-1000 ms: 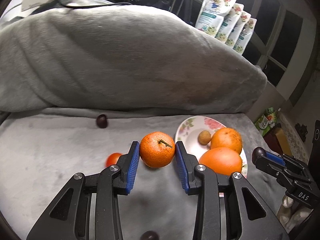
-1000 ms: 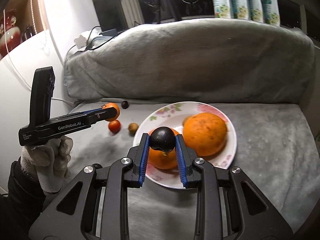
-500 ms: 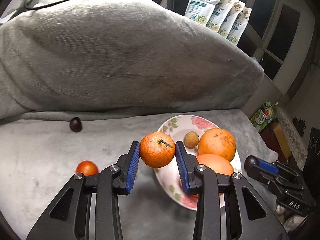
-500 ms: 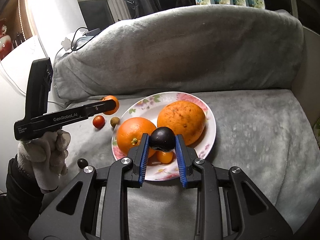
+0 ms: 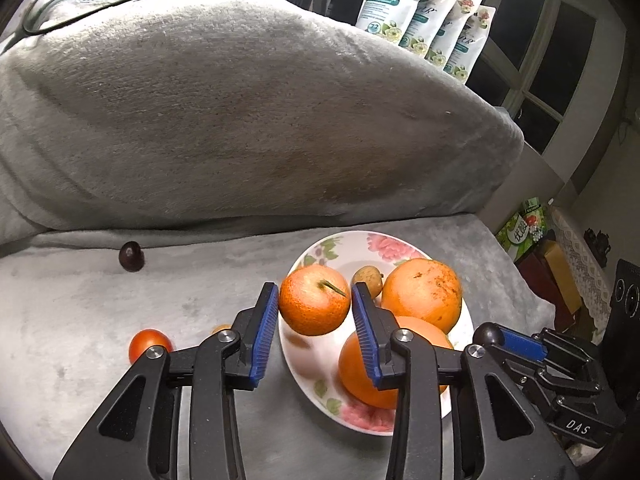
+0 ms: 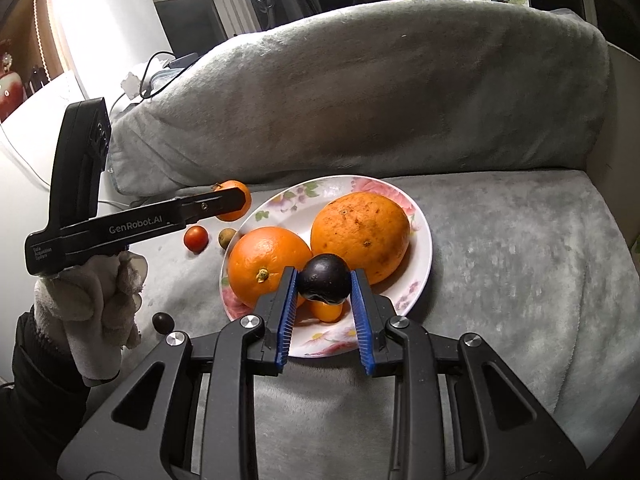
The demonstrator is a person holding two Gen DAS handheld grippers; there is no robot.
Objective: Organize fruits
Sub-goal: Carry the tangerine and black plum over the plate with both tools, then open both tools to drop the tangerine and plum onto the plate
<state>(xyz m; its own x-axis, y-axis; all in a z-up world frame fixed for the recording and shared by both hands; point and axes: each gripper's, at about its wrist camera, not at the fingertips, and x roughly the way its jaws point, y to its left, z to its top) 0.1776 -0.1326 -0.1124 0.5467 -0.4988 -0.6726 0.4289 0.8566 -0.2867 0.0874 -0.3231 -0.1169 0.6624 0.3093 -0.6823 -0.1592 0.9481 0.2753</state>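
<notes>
My left gripper (image 5: 315, 307) is shut on a small orange mandarin (image 5: 314, 305) and holds it over the left rim of a flowered plate (image 5: 310, 372). The plate holds two big oranges (image 5: 422, 294) and a small brown fruit (image 5: 368, 278). My right gripper (image 6: 324, 286) is shut on a dark plum (image 6: 325, 284) above the plate's (image 6: 424, 256) near side, over a tiny orange fruit (image 6: 327, 311). In the right wrist view the left gripper (image 6: 224, 204) shows beside the plate with the mandarin (image 6: 240, 192).
Loose on the grey blanket lie a cherry tomato (image 5: 149, 344), a dark fruit (image 5: 131, 256) by the cushion, a brown fruit (image 6: 226, 237) and another dark fruit (image 6: 163, 322). A big grey cushion (image 5: 240, 120) rises behind. The seat drops off at the right.
My left gripper has carried the mandarin rightward to the plate's rim. My right gripper has moved with the plum to the plate's near side.
</notes>
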